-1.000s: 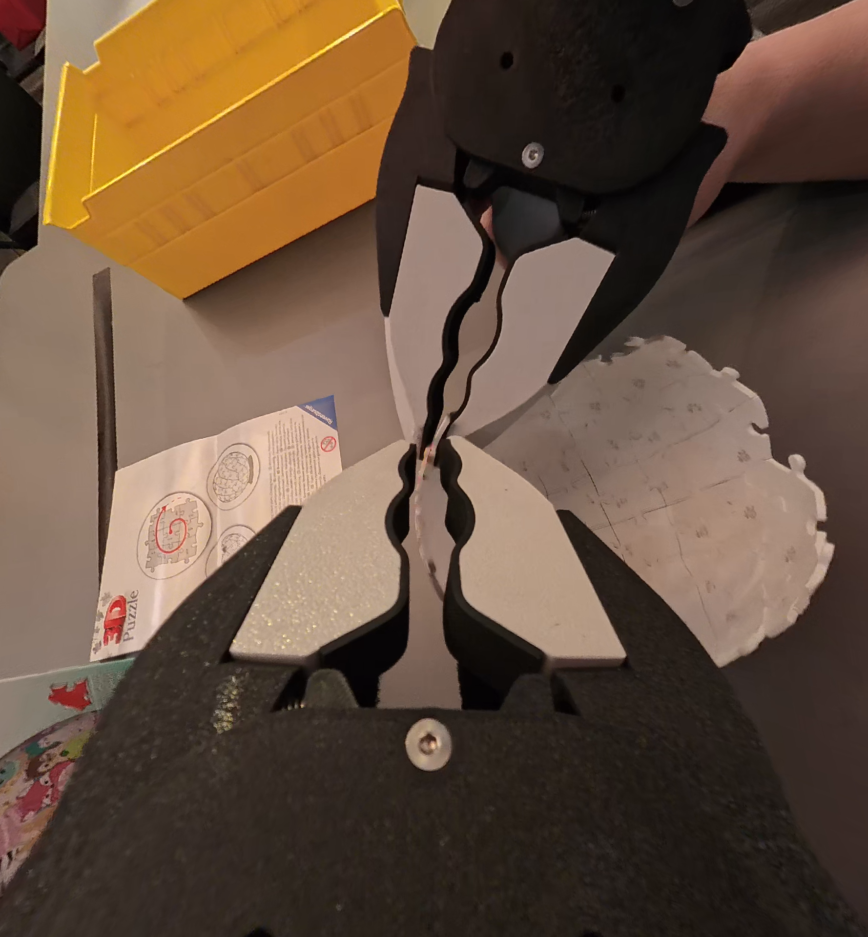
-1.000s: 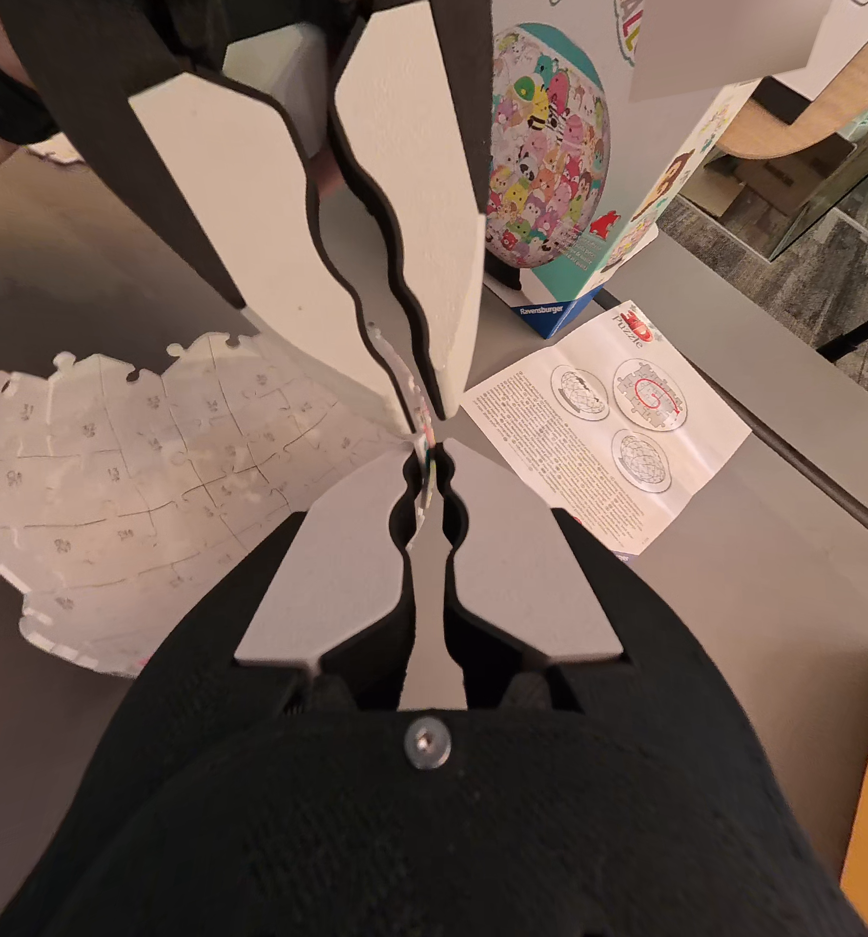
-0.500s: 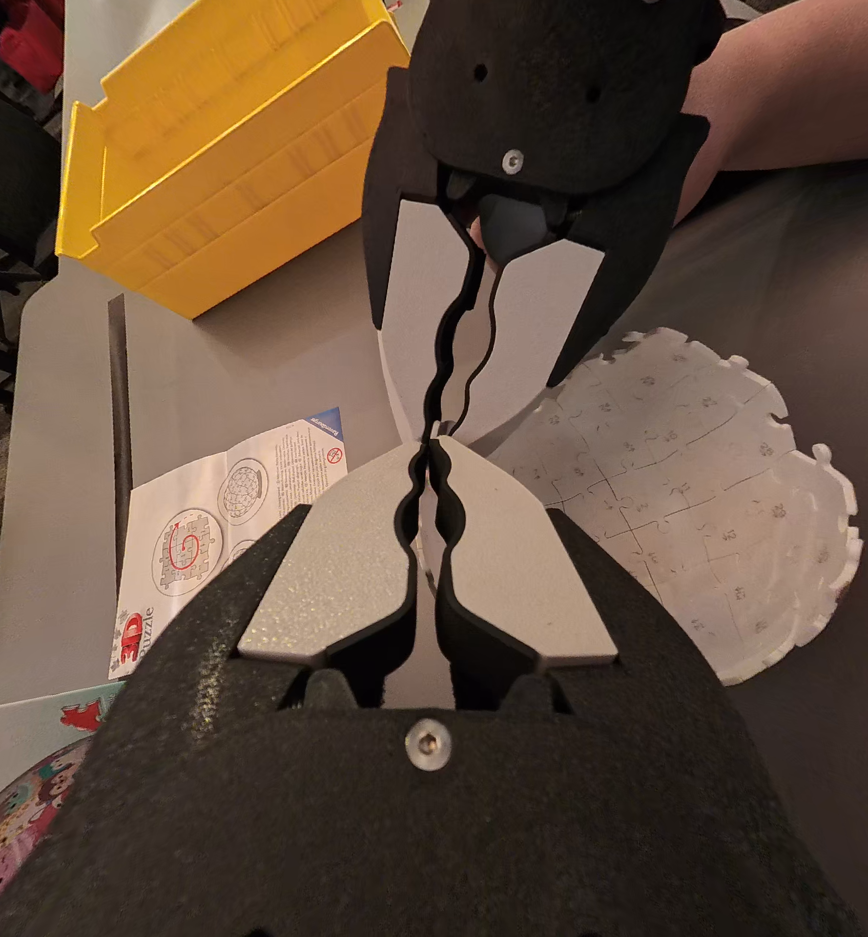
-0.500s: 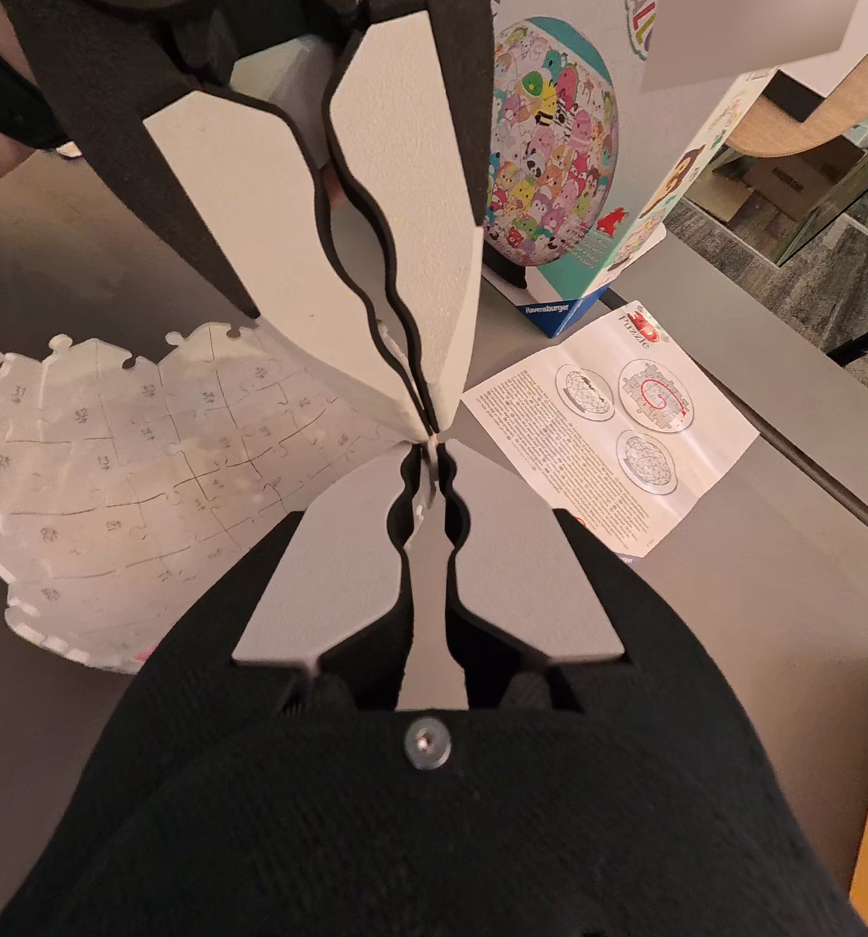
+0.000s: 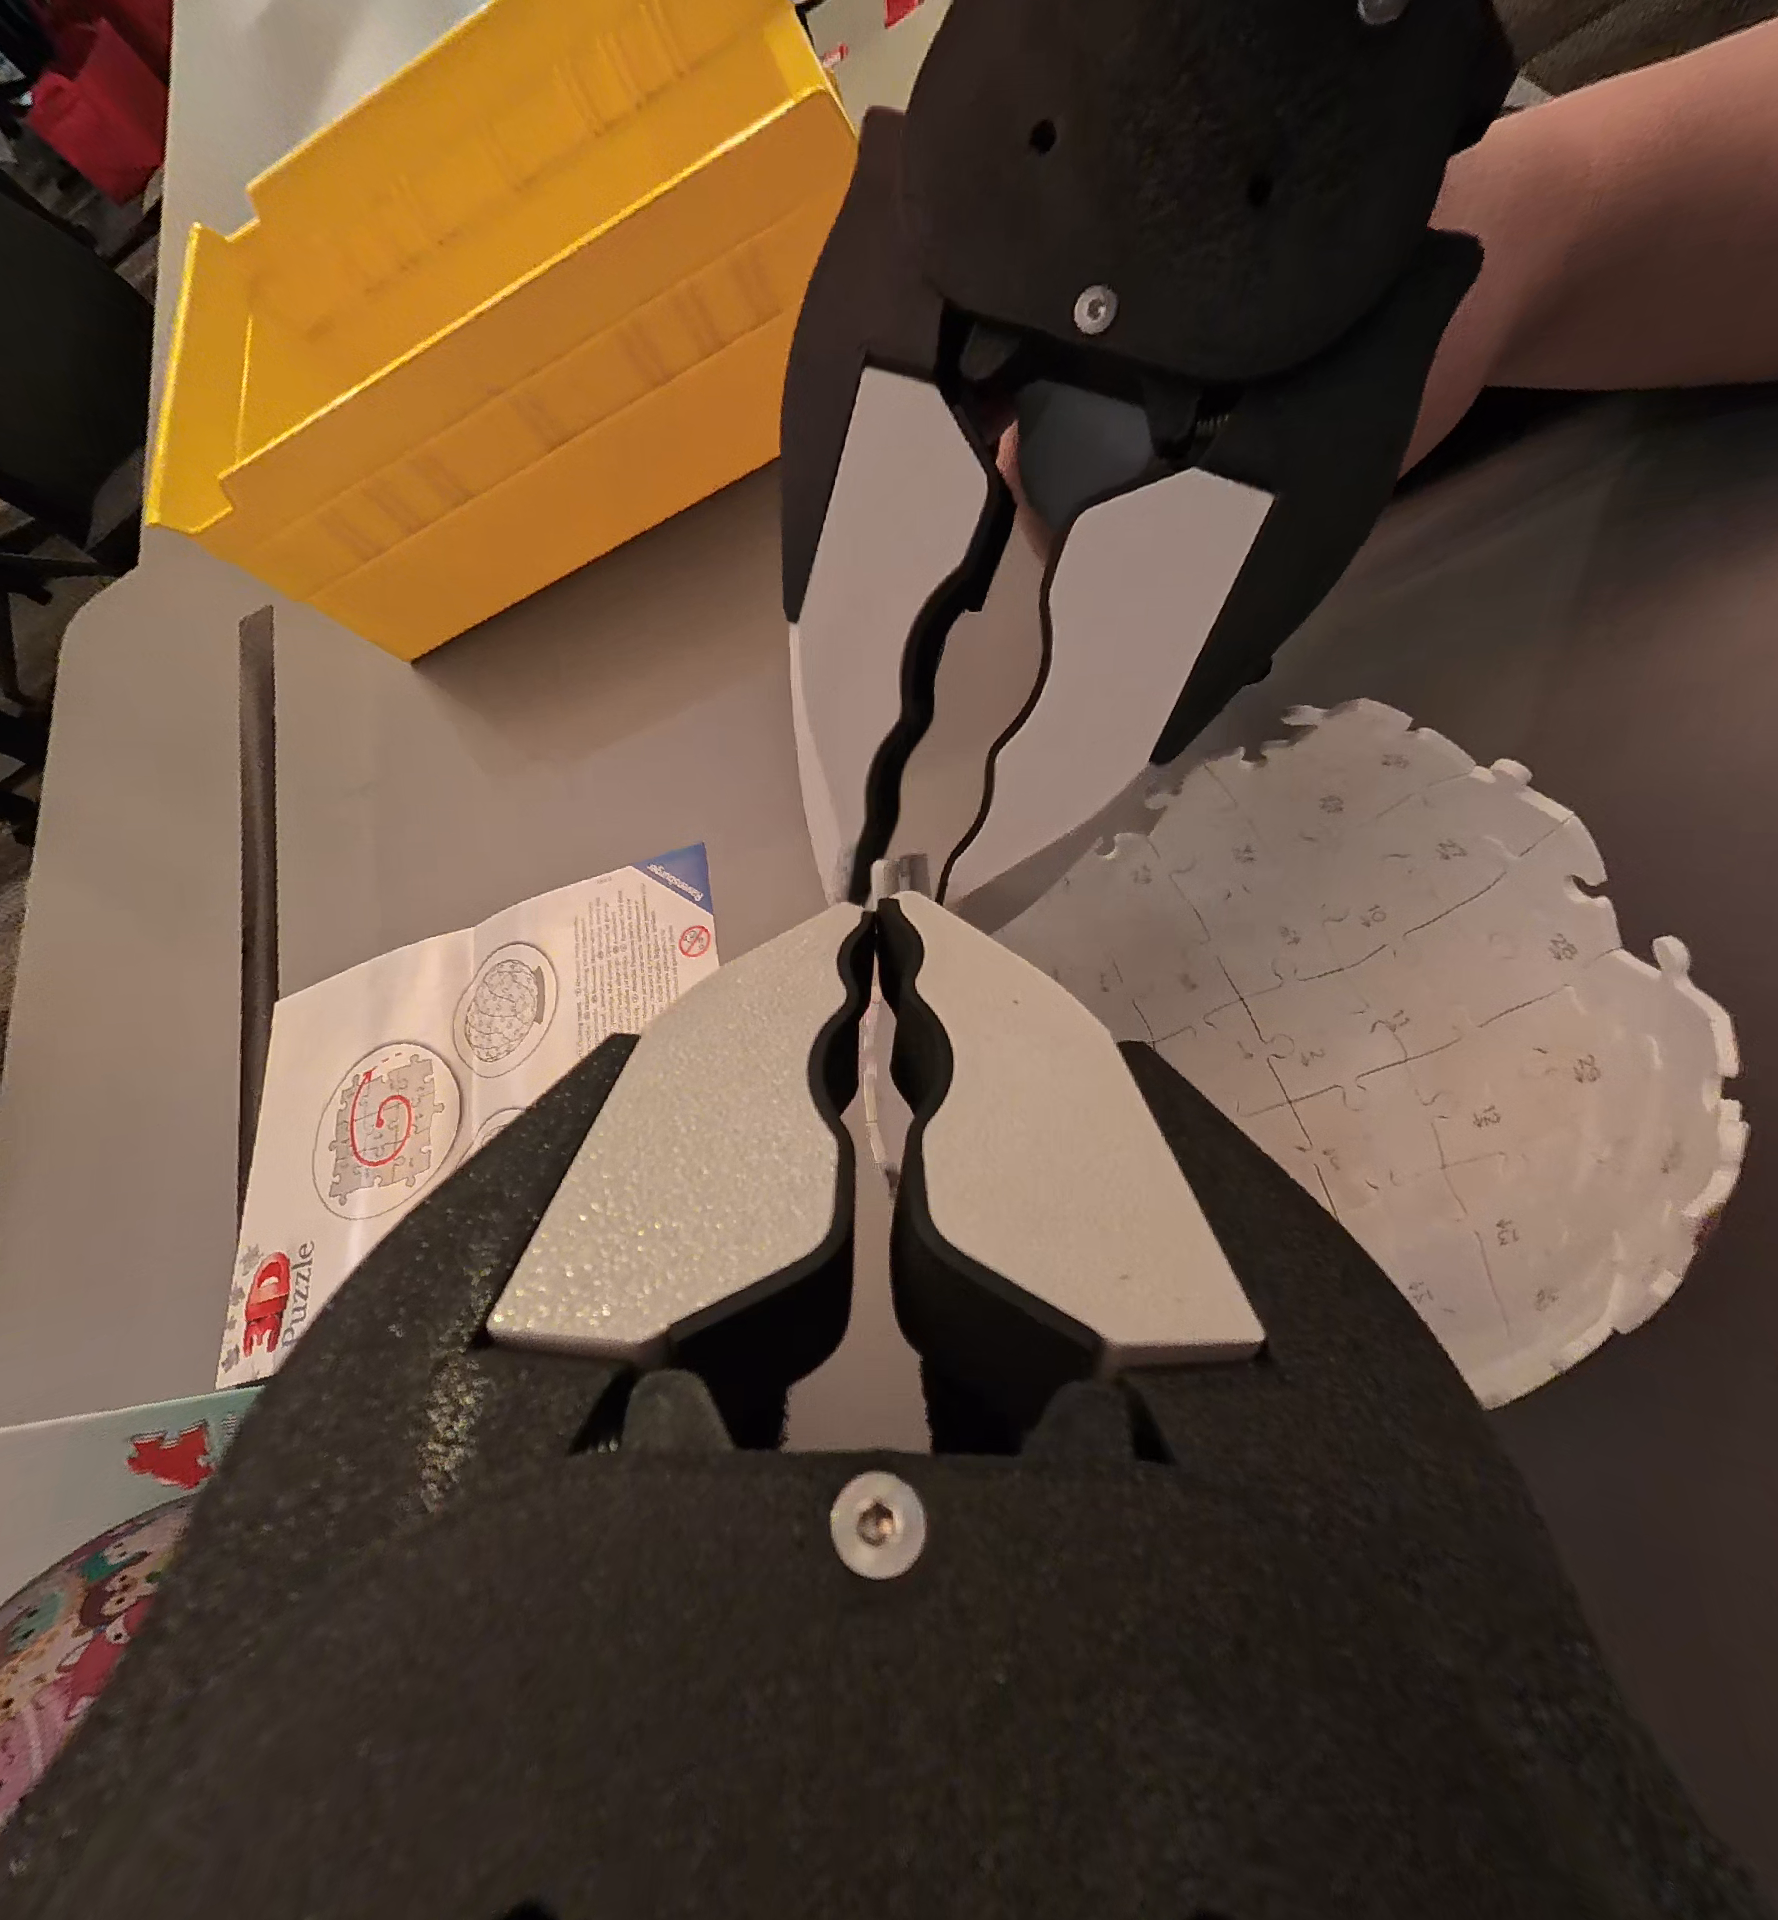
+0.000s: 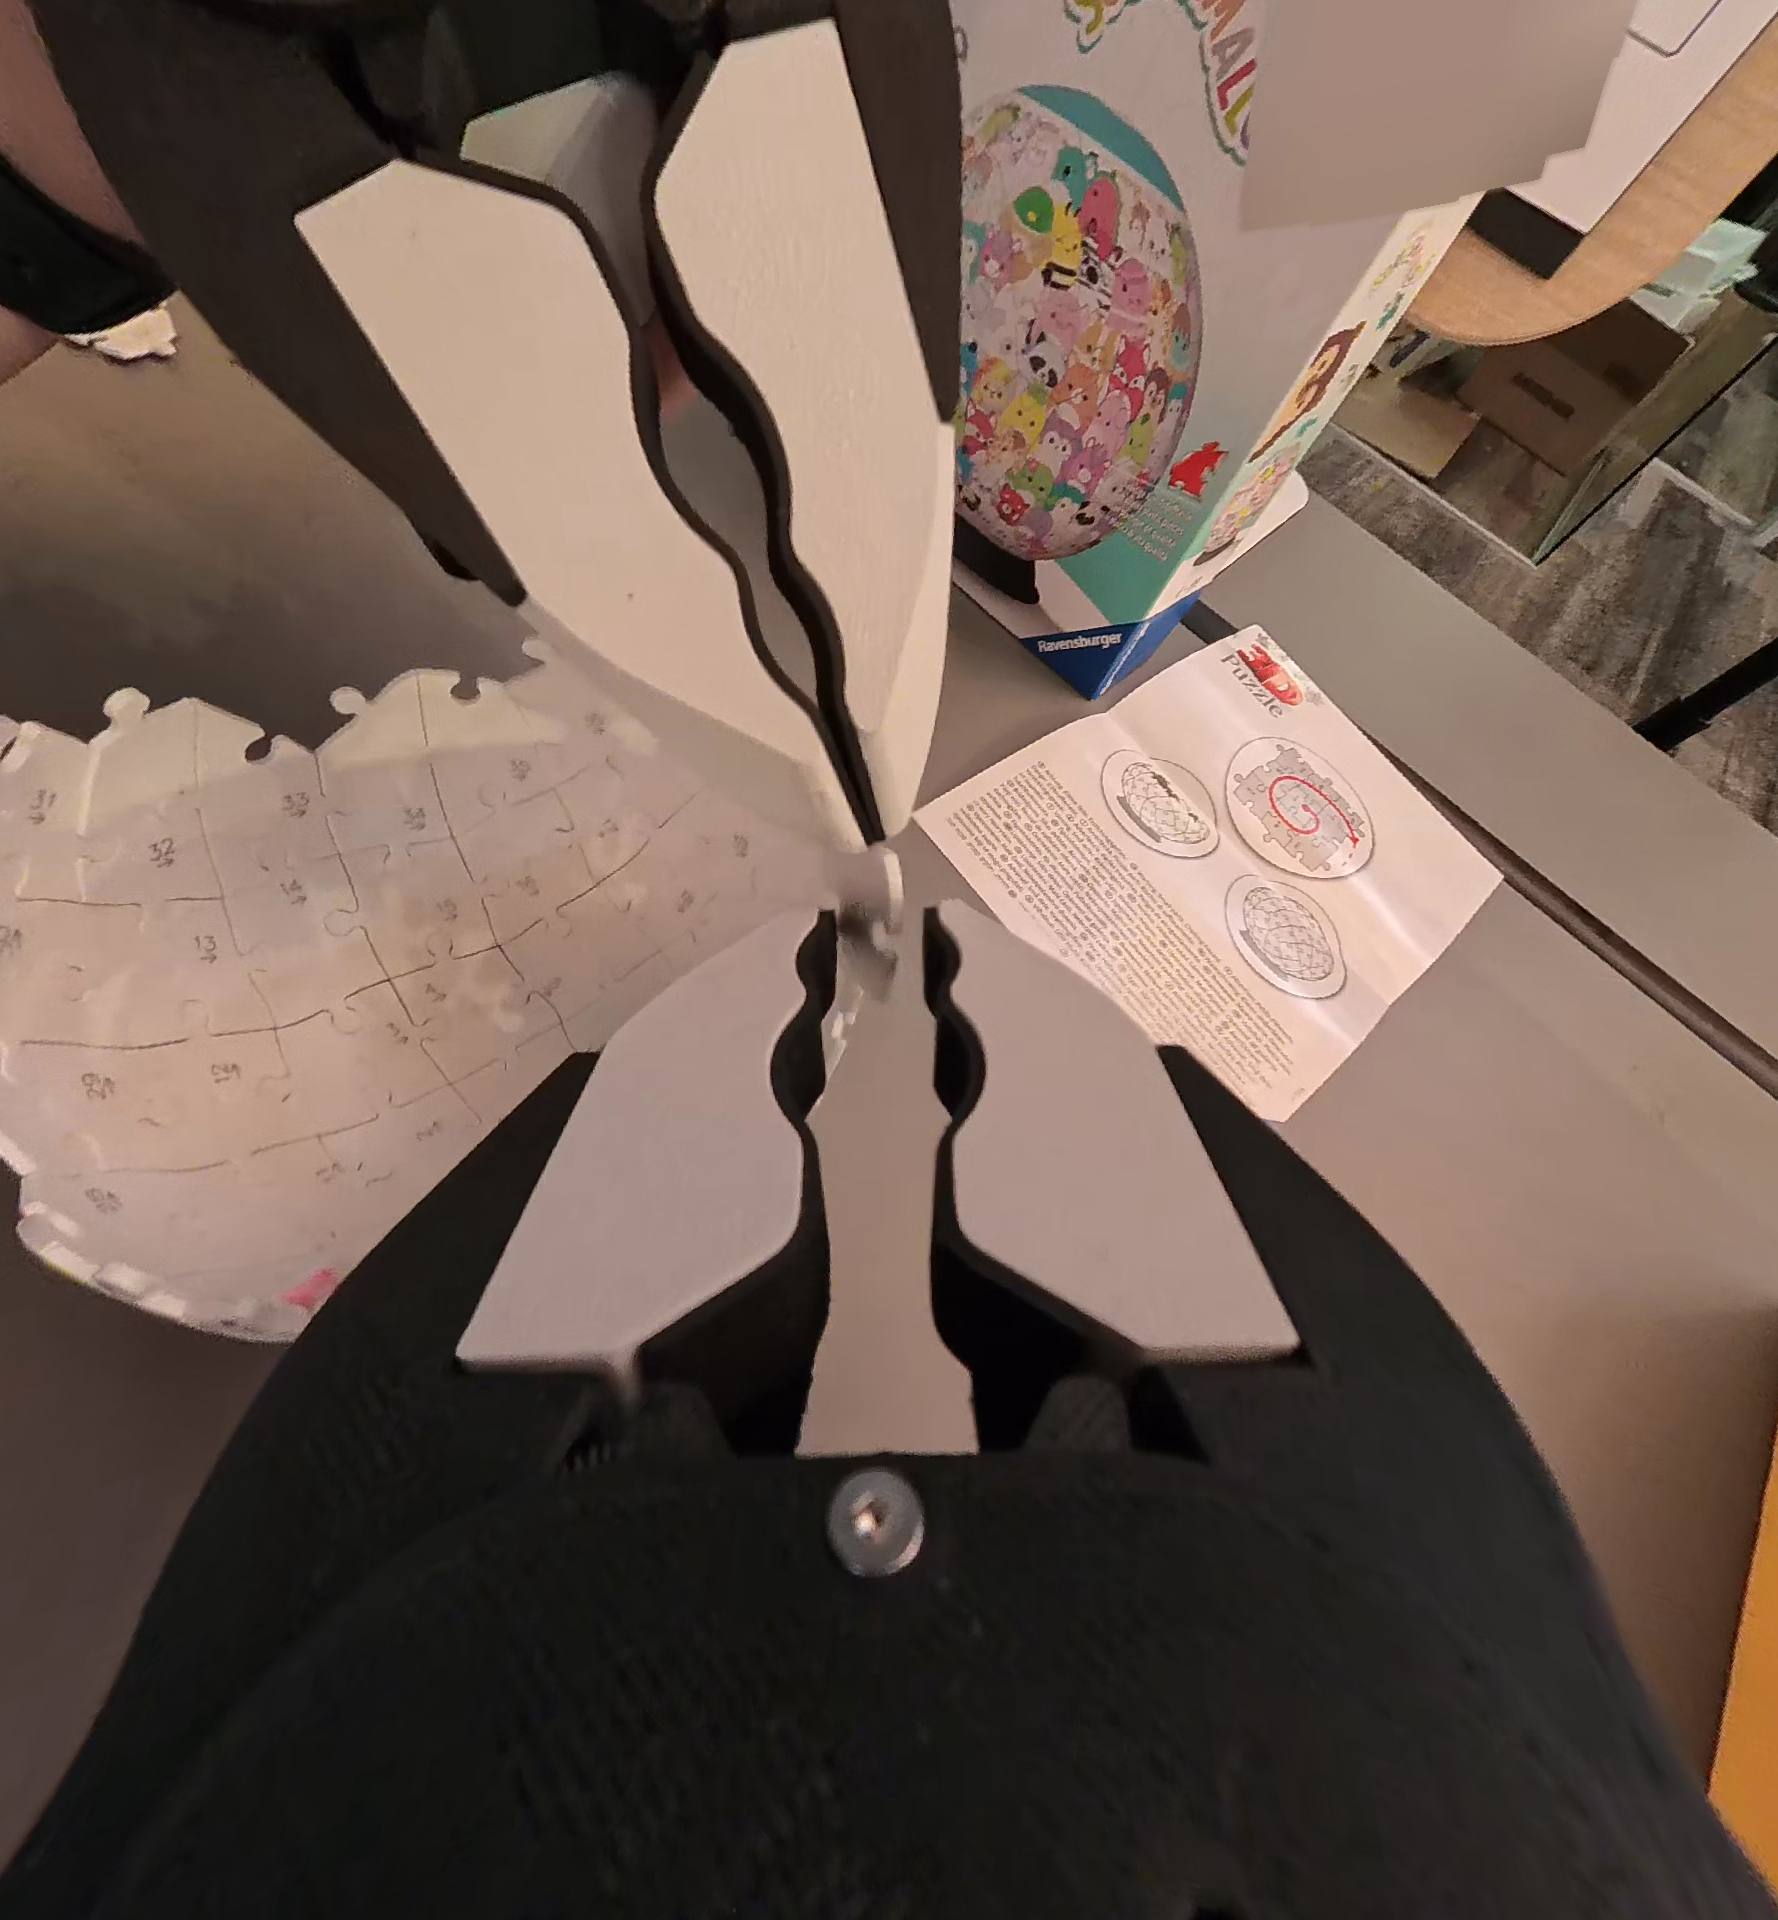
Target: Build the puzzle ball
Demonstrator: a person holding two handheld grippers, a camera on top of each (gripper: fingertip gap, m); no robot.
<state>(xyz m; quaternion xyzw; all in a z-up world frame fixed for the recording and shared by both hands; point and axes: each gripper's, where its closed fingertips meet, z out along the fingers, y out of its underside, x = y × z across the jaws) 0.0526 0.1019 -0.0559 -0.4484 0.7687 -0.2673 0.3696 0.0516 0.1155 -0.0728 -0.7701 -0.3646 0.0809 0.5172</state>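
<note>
The half-built puzzle ball (image 5: 1384, 1039) is a white curved shell of joined pieces, inner side up, and it also shows in the right wrist view (image 6: 241, 935). My left gripper (image 5: 877, 914) is shut on the shell's rim, whose edge shows between its fingers. My right gripper (image 6: 874, 925) faces it tip to tip with its jaws a little apart. A small white puzzle piece (image 6: 872, 904) sits at the rim between the right fingertips. It is a sliver in the left wrist view (image 5: 900, 868). I cannot tell whether the piece is locked into the shell.
A yellow bin (image 5: 511, 343) stands at the back left. A folded instruction leaflet (image 5: 449, 1060) lies on the grey table. The puzzle box (image 6: 1124, 364) stands behind the leaflet (image 6: 1228, 883). A person's forearm (image 5: 1643, 260) is behind the right gripper. Less than 4 cm separates the two grippers' tips.
My right gripper's jaws have parted from shut to slightly open around the small piece. The left gripper stays shut on the shell's rim, and the shell has shifted a little.
</note>
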